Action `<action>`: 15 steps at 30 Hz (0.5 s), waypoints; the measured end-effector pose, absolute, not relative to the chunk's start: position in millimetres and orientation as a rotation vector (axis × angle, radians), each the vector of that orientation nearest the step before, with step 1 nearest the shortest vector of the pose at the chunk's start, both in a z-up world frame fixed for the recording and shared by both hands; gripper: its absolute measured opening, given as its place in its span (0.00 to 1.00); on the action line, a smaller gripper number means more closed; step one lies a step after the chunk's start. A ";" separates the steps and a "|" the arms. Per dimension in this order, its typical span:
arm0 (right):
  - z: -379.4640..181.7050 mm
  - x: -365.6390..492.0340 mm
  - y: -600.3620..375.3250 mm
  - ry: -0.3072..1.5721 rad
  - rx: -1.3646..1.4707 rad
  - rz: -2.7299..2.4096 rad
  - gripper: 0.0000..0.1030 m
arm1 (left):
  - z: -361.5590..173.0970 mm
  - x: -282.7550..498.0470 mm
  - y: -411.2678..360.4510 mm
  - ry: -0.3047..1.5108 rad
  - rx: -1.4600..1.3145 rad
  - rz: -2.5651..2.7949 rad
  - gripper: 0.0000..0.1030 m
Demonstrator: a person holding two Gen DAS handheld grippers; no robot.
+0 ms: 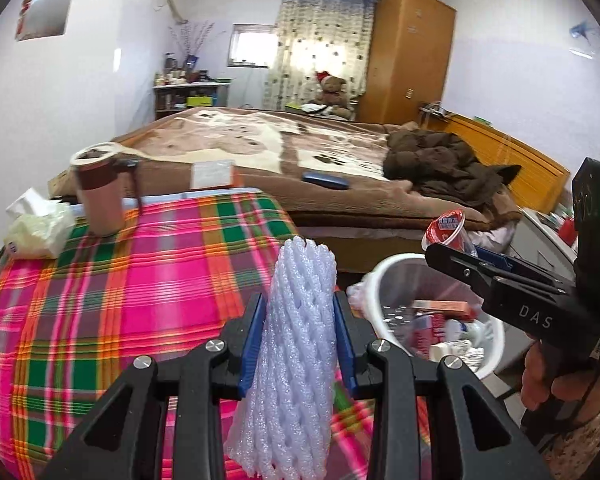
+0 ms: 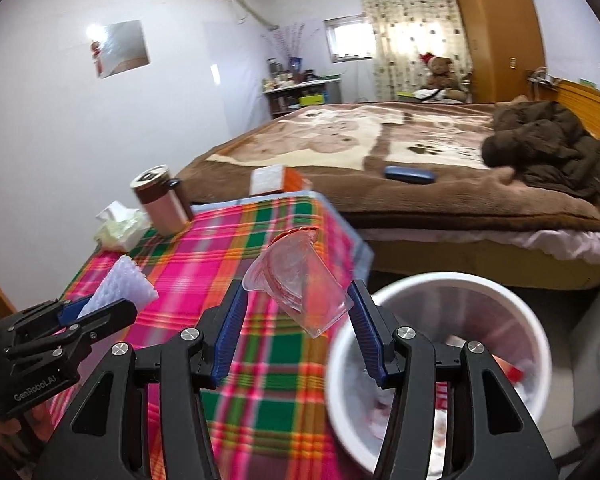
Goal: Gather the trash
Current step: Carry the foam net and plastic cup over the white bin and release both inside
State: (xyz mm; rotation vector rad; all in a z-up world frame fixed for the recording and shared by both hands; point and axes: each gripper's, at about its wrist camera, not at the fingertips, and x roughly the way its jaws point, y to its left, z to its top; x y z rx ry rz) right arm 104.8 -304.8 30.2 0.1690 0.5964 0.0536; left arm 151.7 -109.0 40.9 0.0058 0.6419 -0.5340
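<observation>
Left gripper (image 1: pixel 300 344) pinching white foam fruit netting (image 1: pixel 296 344) above plaid tablecloth (image 1: pixel 100 300), right gripper (image 2: pixel 300 320) clamping crushed clear plastic cup (image 2: pixel 300 280) beside white trash bin (image 2: pixel 452 292); likely risk: light pieces released early, missing the bin.

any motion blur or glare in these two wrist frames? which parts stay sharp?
Left wrist: foam net sleeve in the left gripper is sharp; the mug and plaid cloth smear sideways. Right wrist: white bin and cloth are clearly blurred, the clear plastic cup in the right gripper less so. Both: window curtain blown out, glare on the wall picture, strong fisheye bending.
</observation>
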 end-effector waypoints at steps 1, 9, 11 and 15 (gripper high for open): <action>30.0 102.7 -308.9 0.595 0.169 0.041 0.52 | 40.5 150.5 -116.1 0.642 0.011 -0.546 0.34; 25.9 86.0 -348.1 0.597 0.173 -0.088 0.52 | 34.6 139.6 -168.5 0.650 0.057 -0.625 0.34; 23.2 83.6 -359.4 0.603 0.185 -0.117 0.52 | 32.0 138.4 -180.9 0.653 0.066 -0.642 0.34; 16.0 79.9 -379.6 0.624 0.188 -0.192 0.52 | 25.4 136.5 -205.9 0.663 0.092 -0.675 0.34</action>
